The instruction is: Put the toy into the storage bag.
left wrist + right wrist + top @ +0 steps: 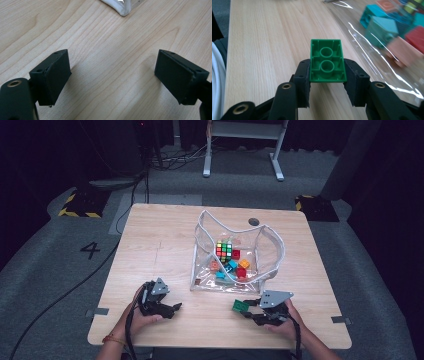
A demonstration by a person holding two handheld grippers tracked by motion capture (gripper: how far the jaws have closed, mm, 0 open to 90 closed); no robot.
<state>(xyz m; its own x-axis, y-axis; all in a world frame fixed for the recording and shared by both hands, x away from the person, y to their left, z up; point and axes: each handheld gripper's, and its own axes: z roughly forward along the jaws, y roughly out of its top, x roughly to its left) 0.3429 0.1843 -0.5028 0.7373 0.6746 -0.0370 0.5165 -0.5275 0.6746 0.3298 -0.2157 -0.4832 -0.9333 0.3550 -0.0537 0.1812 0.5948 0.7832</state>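
Note:
A green brick (pixel 327 61) sits hollow side up between the jaws of my right gripper (pixel 327 77), which is shut on it just above the table. From above, that green brick (pixel 240 306) shows in front of the clear bag (pixel 272 242), held by the right gripper (pixel 247 309). The bag holds a colour cube (pixel 224 249) and several bricks (pixel 235 267). My left gripper (pixel 176 308) rests at the front left of the table, and its own view shows the left gripper (pixel 112 75) open over bare wood.
The wooden table (pixel 160 245) has bare surface left of the bag. A round hole (pixel 254 221) lies near its far edge. The bag's white corner (pixel 122 8) shows ahead of the left gripper. Teal and red bricks (pixel 387 30) lie behind clear plastic.

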